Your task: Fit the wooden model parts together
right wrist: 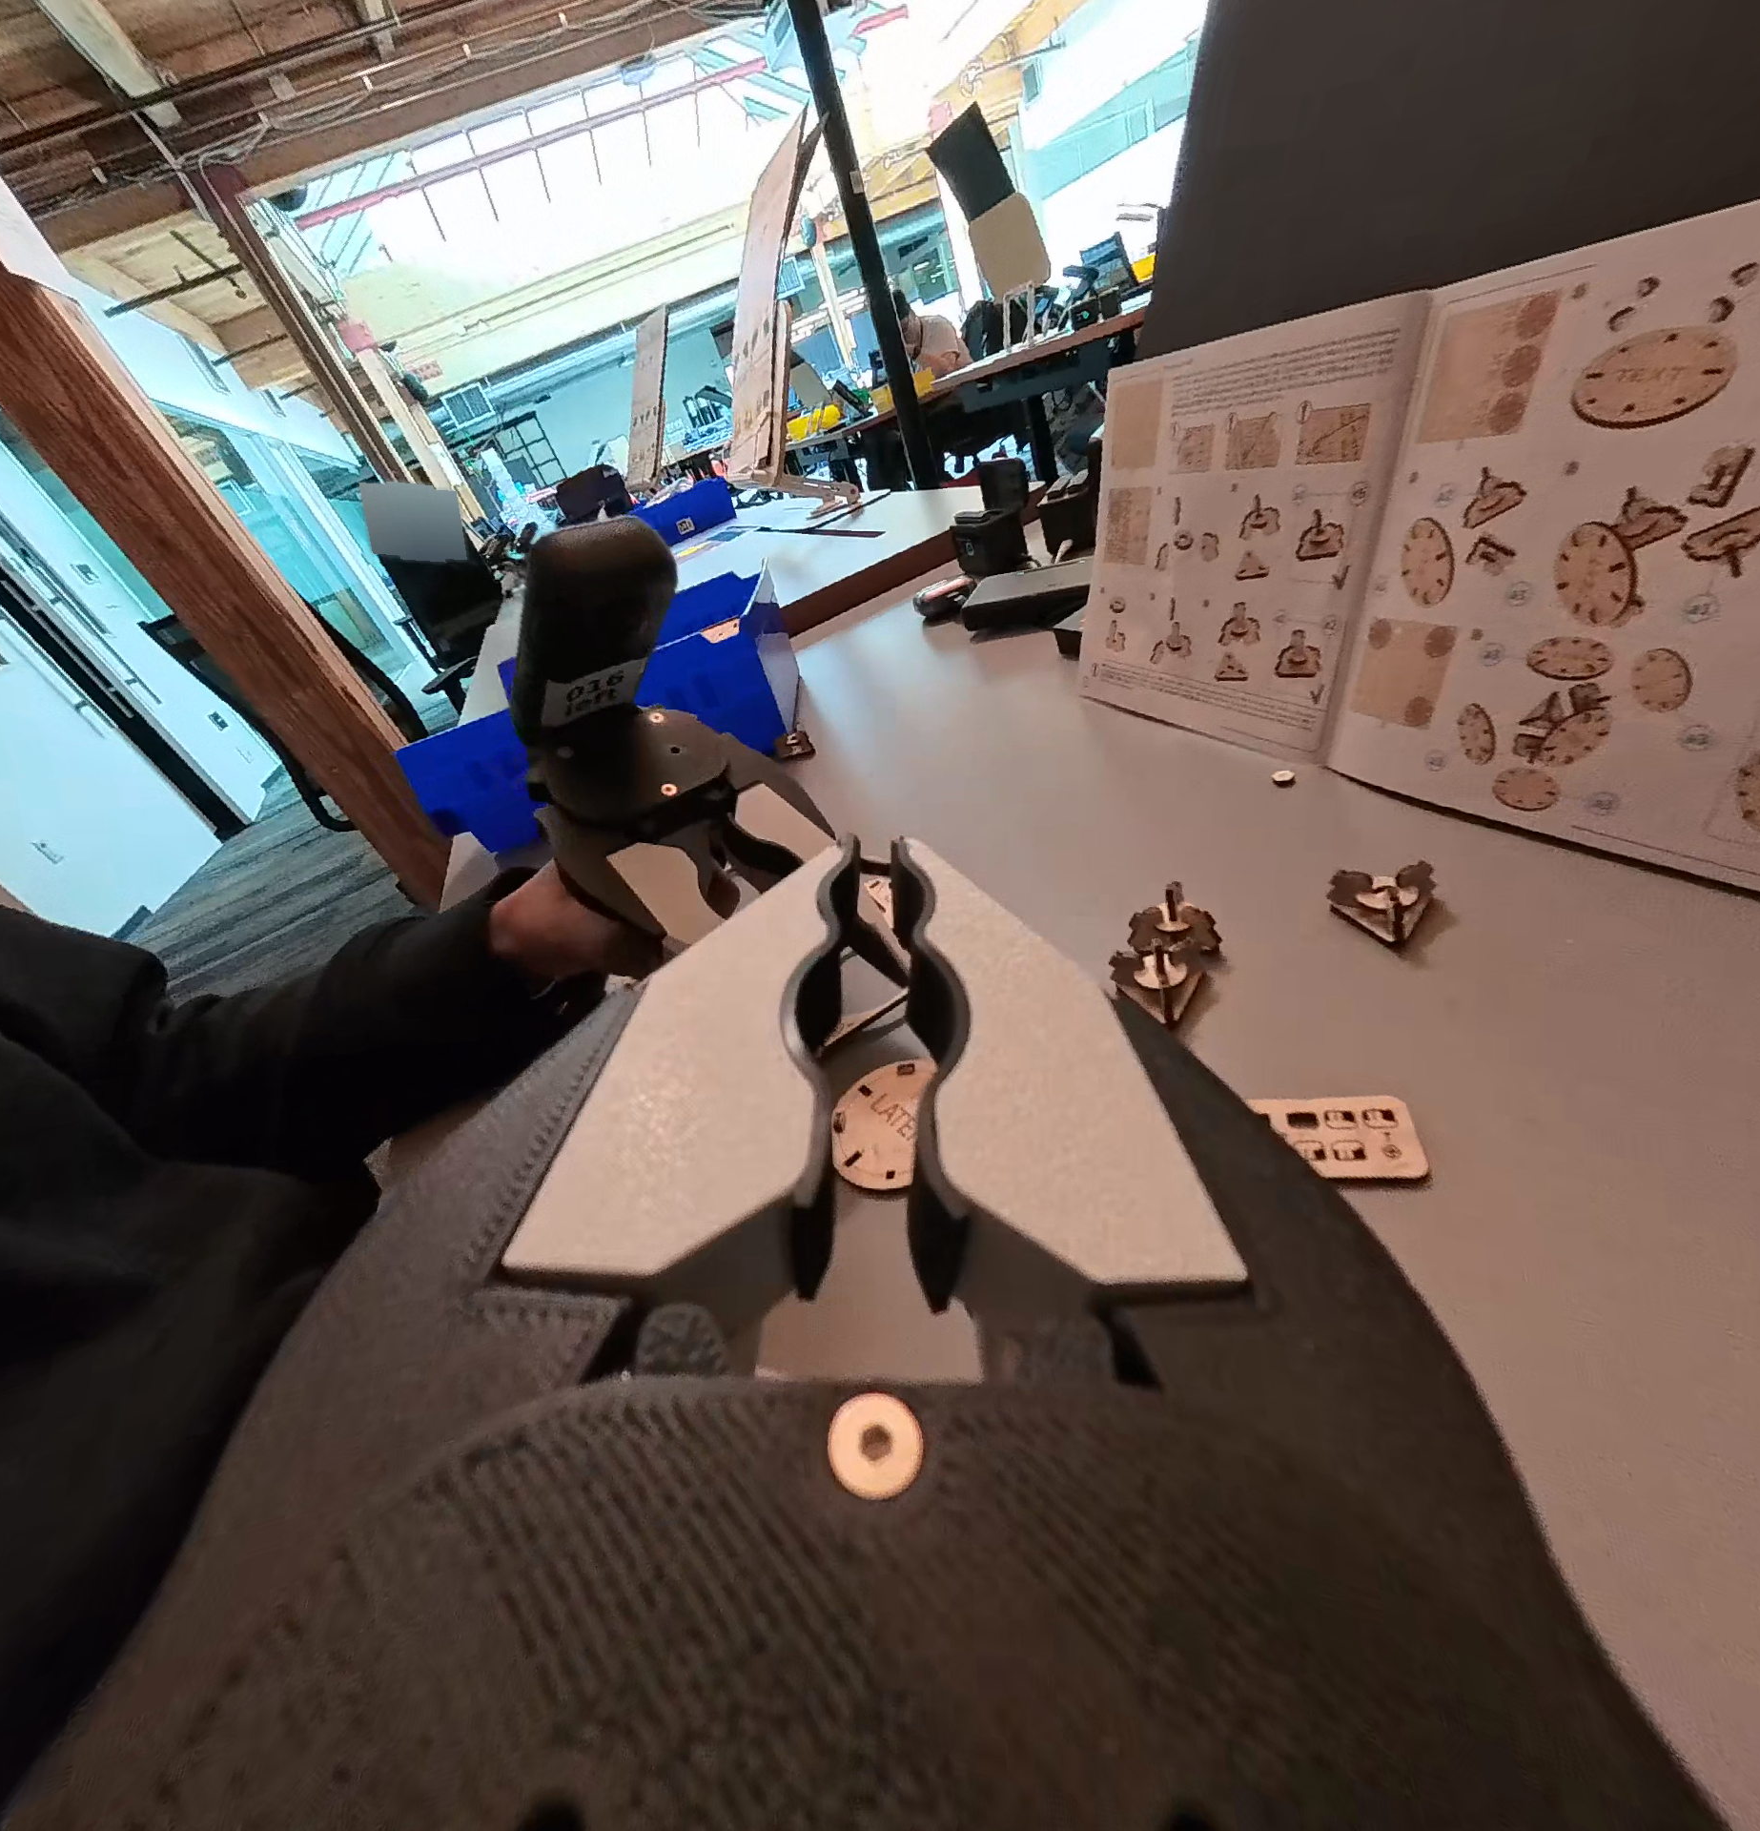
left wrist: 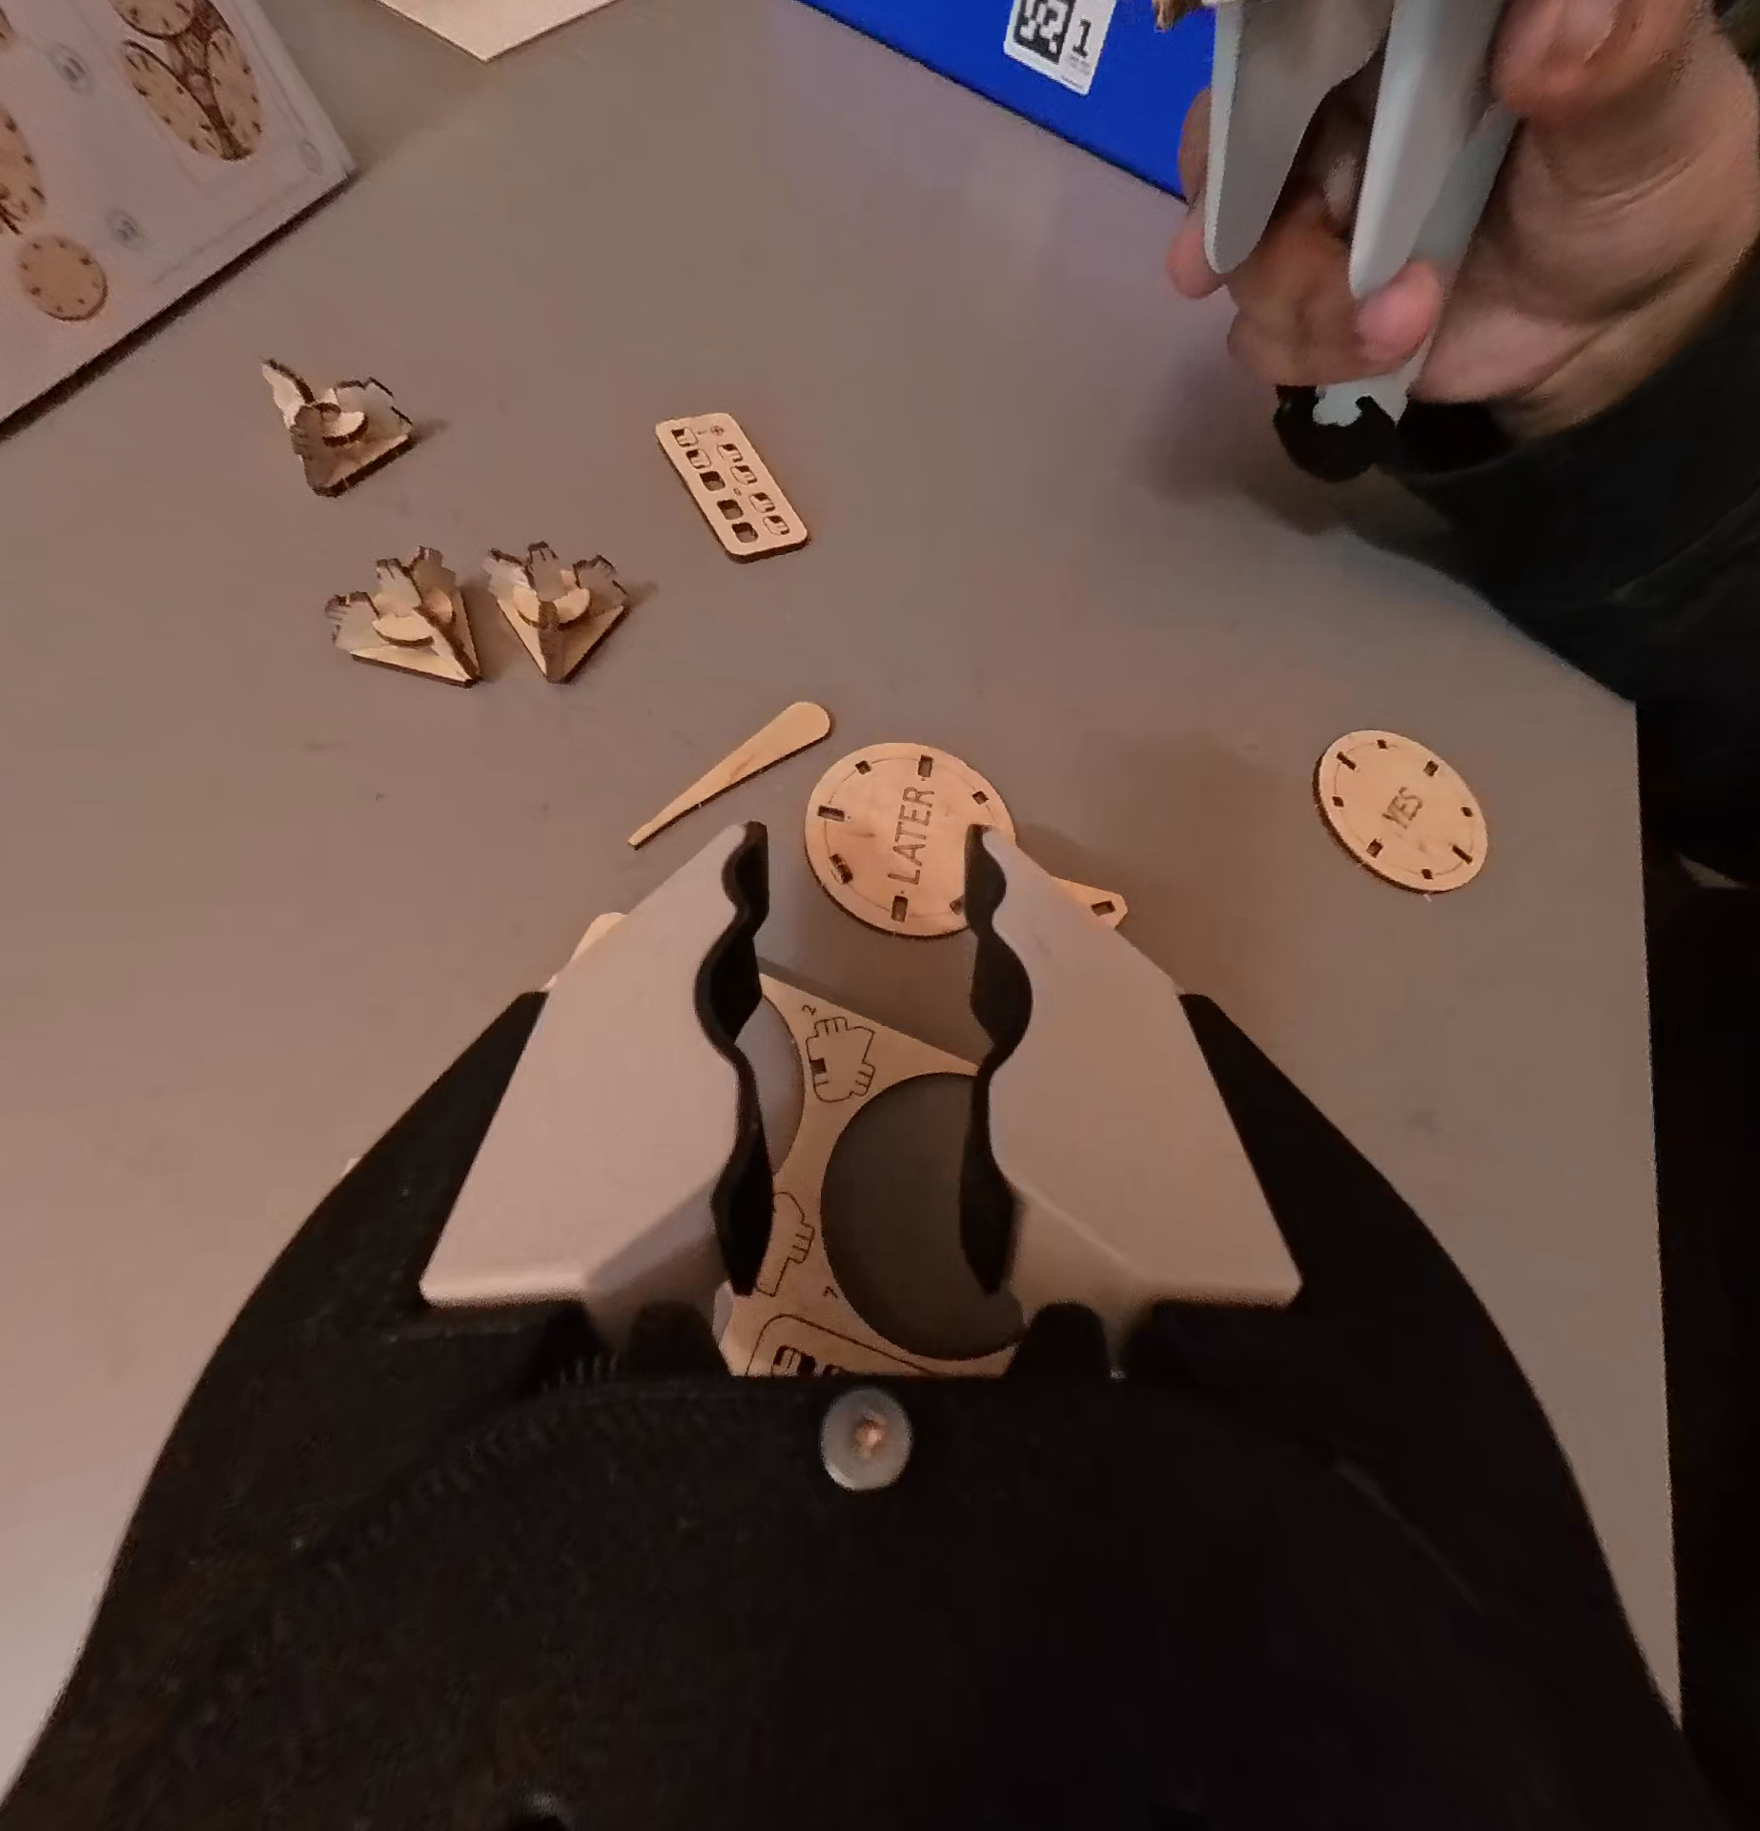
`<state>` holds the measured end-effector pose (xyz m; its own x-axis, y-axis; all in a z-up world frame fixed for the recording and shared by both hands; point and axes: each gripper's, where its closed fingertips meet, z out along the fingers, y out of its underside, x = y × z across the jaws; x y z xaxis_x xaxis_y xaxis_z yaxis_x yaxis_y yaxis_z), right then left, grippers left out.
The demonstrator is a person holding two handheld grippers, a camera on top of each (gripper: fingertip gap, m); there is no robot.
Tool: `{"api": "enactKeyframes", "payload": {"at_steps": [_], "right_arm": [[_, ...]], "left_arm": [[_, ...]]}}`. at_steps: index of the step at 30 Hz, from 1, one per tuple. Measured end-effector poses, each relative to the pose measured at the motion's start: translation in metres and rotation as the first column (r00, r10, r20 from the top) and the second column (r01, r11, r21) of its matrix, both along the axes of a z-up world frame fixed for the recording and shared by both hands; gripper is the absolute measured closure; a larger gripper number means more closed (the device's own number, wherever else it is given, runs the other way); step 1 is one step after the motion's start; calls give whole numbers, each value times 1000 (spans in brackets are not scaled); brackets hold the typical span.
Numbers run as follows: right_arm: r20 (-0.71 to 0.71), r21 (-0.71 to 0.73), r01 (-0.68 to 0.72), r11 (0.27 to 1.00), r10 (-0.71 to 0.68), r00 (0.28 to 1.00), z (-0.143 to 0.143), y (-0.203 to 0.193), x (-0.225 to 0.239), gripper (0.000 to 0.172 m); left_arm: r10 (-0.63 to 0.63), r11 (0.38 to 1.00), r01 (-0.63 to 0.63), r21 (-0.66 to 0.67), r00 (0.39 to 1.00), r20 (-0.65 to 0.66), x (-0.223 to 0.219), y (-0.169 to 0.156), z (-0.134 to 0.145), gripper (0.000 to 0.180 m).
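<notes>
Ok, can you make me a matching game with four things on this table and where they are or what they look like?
1 booklet
2 bin
3 thin stick
4 left gripper

A blue
B pages open
C jaws apart above a wooden sheet
D flat on the table beside a round disc

Pairs: 1-B, 2-A, 3-D, 4-C

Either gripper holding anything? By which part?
Left gripper: open above the wooden parts sheet, holding nothing. Right gripper: nearly closed; I cannot make out any piece held between its pads.
</notes>
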<state>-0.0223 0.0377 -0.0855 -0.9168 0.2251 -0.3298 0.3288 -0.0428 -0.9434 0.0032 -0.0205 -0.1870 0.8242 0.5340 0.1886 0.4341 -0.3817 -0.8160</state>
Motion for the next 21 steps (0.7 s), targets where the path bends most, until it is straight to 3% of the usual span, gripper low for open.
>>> {"api": "enactKeyframes", "payload": {"at_steps": [6, 15, 21], "right_arm": [[-12, 11, 3, 1000, -3, 1000, -1, -2, 1, 167], [-14, 14, 7, 1000, -7, 1000, -2, -4, 1, 168], [-28, 21, 29, 999, -29, 999, -3, -2, -2, 168]], "left_arm": [[-24, 999, 24, -27, 1000, 8, 3, 2, -4, 141], [-40, 978, 42, -206, 999, 14, 8, 8, -26, 126], [-114, 948, 117, -296, 993, 26, 8, 19, -29, 130]]}}
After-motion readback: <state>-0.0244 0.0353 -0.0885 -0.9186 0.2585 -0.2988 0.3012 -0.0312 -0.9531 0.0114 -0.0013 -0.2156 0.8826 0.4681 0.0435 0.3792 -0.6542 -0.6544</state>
